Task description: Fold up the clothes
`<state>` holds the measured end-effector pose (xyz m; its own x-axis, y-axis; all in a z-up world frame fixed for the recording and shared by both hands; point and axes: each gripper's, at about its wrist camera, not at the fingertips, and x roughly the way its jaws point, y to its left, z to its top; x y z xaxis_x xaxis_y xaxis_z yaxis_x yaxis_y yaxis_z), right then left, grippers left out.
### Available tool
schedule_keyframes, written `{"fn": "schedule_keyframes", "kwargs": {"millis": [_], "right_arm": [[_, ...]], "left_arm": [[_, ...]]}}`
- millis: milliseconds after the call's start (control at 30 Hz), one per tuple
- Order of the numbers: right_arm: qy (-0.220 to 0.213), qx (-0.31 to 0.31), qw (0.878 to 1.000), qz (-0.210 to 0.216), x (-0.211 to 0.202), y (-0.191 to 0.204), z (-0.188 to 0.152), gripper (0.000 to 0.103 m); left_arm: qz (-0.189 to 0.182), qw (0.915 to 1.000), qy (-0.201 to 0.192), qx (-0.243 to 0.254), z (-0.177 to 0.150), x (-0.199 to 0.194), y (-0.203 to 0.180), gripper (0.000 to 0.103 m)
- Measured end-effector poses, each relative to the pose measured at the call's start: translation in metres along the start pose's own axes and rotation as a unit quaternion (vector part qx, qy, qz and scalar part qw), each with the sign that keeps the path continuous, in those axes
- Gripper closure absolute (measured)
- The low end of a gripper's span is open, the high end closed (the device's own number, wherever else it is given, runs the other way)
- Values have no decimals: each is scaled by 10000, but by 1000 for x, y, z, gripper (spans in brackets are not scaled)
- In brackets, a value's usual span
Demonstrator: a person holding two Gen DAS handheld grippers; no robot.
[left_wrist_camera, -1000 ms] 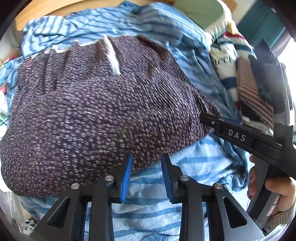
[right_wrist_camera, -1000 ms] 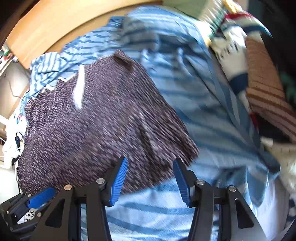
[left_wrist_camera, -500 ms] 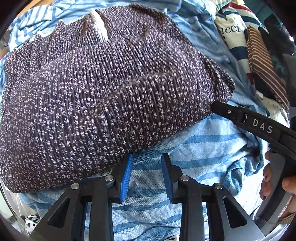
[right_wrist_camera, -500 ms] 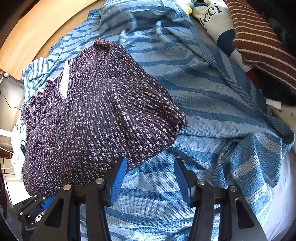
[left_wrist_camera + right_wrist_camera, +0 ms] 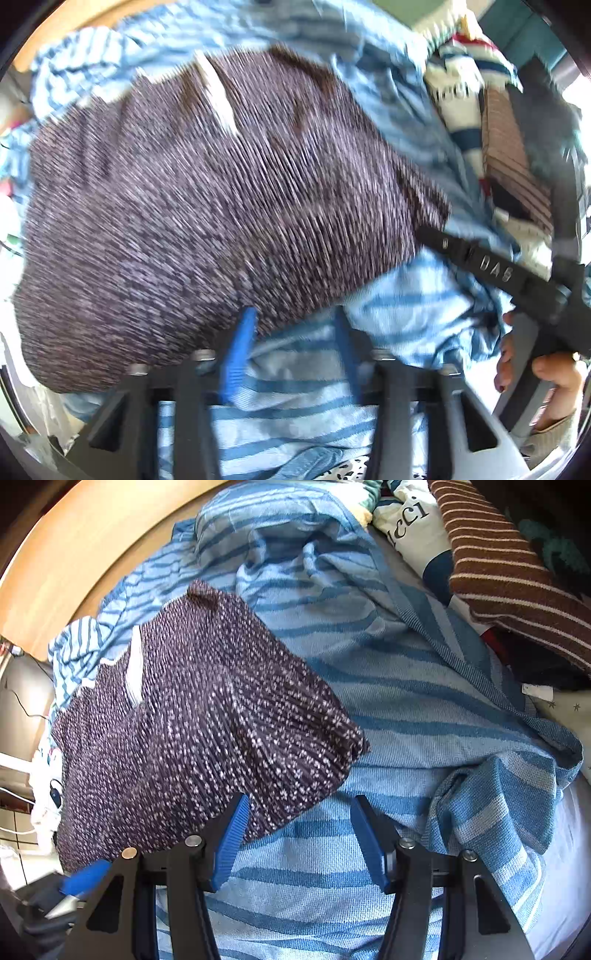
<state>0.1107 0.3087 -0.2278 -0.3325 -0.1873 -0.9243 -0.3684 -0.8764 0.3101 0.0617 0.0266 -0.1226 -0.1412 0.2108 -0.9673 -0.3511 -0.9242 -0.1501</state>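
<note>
Both my tongs are opening with nothing between them: left tongs (image 5: 291,350) have just let go, right tongs (image 5: 301,838) widen too. The dark speckled garment (image 5: 199,723) lies folded on the blue striped blanket (image 5: 424,701); this fold looks finished.

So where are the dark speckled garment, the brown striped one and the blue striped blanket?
dark speckled garment (image 5: 192,731): right wrist view, middle of its folded top.
brown striped garment (image 5: 509,572): right wrist view, its striped face.
blue striped blanket (image 5: 424,709): right wrist view, bare stretch beside the garment.
</note>
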Motion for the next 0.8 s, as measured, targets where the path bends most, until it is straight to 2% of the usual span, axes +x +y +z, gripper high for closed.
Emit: {"fn": "schedule_keyframes", "kwargs": {"millis": [67,167,333,400,500,567,633,700,767,800], "right_arm": [[-17,178,9997,174,3,-6,0,37],[46,417,9987,296,17,-12,2,37],[-108,610,9964,586,22,-20,2,41],[-150,549,9970,529,23,-20,3,45],[-241,528,9969,532,25,-23,3,45],[-291,688,9953,617,28,-31,7,45],[-281,710,9951,635,30,-35,12,45],[-287,574,9962,581,34,-33,18,45],[-292,439,9972,527,37,-32,24,50],[-287,504,9971,495,39,-34,27,59]], "left_arm": [[-26,9997,-234,-69,4,-14,5,39],[-454,9967,-375,-550,13,-18,21,39],[-1140,9829,-271,-1422,25,-14,51,39],[-1397,9780,-216,-1532,35,-11,53,39],[-1608,9740,-184,-1589,60,-7,45,39],[-1630,9748,-122,-1520,70,-3,38,39],[-1467,9779,-109,-1483,75,-2,37,39],[-1288,9766,-52,-1724,73,3,46,39],[-1234,9720,9,-1998,69,7,57,39],[-1300,9682,39,-2137,66,9,62,39]]}}
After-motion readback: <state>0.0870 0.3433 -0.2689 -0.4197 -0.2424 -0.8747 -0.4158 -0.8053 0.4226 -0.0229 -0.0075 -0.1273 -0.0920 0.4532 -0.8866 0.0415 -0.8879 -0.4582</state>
